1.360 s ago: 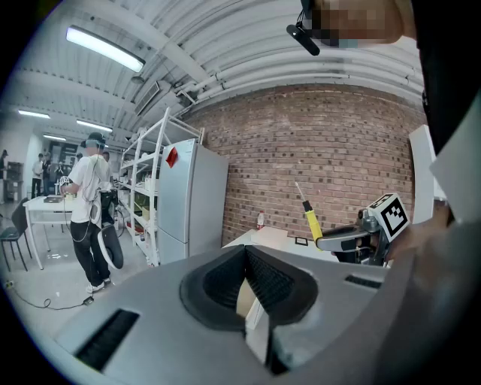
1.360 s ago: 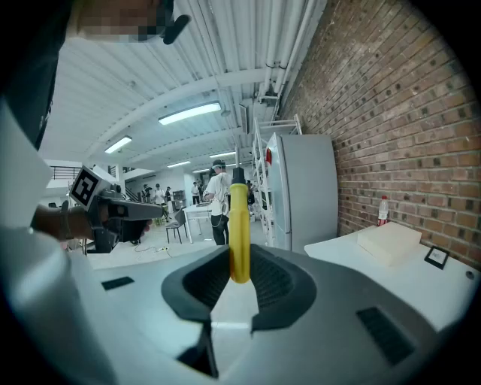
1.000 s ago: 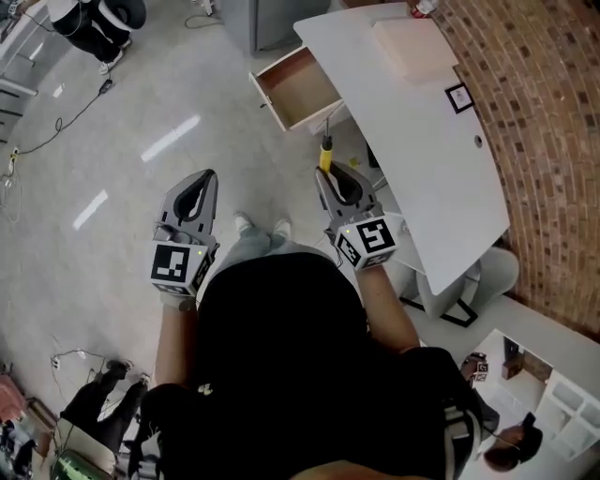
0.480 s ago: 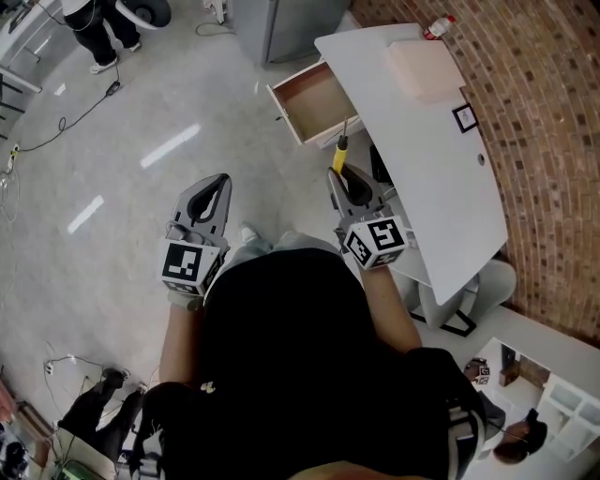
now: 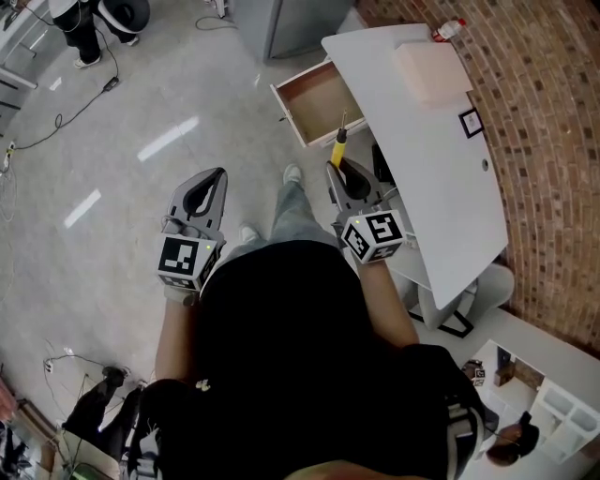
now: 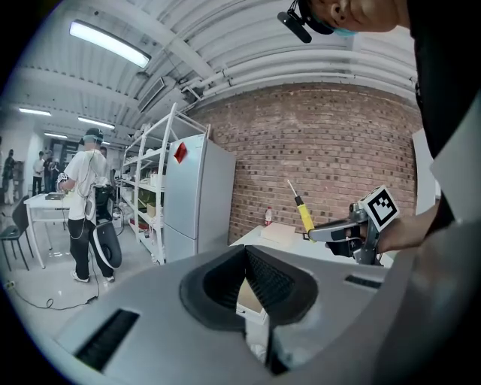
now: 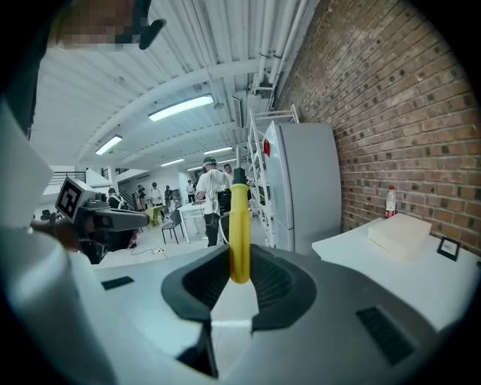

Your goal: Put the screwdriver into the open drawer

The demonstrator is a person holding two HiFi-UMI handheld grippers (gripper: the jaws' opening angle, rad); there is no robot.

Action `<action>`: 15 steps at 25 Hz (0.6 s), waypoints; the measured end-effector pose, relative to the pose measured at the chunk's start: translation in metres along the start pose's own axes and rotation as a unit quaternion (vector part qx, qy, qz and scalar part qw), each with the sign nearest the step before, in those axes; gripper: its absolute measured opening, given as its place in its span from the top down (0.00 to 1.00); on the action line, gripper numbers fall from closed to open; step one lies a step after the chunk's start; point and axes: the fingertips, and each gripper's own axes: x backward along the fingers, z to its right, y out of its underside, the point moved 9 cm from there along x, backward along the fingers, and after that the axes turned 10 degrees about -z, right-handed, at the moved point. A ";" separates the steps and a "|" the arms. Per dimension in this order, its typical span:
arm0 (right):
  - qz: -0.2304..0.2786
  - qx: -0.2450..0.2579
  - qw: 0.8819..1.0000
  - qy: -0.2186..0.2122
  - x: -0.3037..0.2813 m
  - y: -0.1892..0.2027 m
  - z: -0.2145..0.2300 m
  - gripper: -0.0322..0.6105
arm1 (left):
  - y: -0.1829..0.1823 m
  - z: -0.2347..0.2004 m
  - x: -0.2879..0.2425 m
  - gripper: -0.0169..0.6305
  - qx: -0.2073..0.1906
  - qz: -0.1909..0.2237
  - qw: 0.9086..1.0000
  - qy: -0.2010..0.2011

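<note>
Screwdriver to drawer: the screwdriver (image 5: 338, 148) is carried in the right hand-held gripper, tip leading; the open drawer lies just ahead of that tip and slightly to its left in the head view.
Table: white table (image 5: 427, 178) on the person's right, against a brick wall, with a pale box (image 5: 428, 71) and a bottle (image 5: 448, 29) at its far end.
Drawer: the drawer (image 5: 317, 101) stands pulled out from the table's far left side, its inside bare.
Right hand-held gripper (image 5: 337, 171): clenched on the yellow handle's butt; by far the nearer of the two to the drawer.
Left hand-held gripper (image 5: 217, 178): jaw tips together with nothing between them, out over the floor, well apart from the drawer.
Long axis: runs on from the jaws, handle at the jaws and thin shaft beyond, aimed at the drawer's near right corner.
Next move, as I judge it: carry the tip forward and a little left over the drawer's rim, lower it, then let go; how high the tip stands above the rim cannot be told.
</note>
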 end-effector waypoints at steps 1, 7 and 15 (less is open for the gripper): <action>0.000 -0.001 1.000 -0.001 -0.007 -0.003 0.006 0.81 | -0.002 -0.004 -0.007 0.97 -0.002 -0.001 1.000 -0.001; -0.015 -0.004 1.000 -0.016 -0.048 -0.022 0.057 0.81 | -0.025 -0.020 -0.059 0.97 0.001 -0.016 1.000 -0.015; -0.045 -0.011 0.997 -0.053 -0.106 -0.041 0.132 0.81 | -0.058 -0.031 -0.141 0.97 0.008 -0.042 0.998 -0.036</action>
